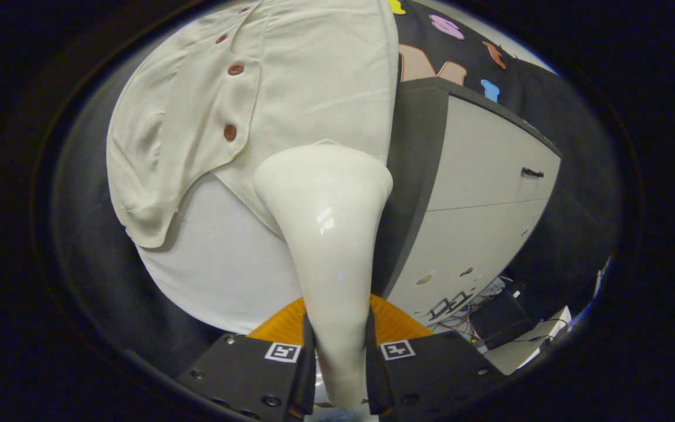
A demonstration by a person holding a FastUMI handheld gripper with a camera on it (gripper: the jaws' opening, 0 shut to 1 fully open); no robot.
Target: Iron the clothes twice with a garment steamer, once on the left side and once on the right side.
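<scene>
**A:** Tongs (340,363) are clamped on the neck of the garment steamer (326,234), both fingers pressing its sides. Guessing that's so the head stays steady.

**B:** And where's the shirt (290,94) relative to the steamer?

**A:** Right beyond the steamer's head, hanging over a white panel (220,269). Head sits at the lower hem, right of the button (229,132) row, touching or nearly, hard to tell. Grey cabinet (478,199) stands just to the steamer's right. Looks like the right-side pass to me.
</scene>
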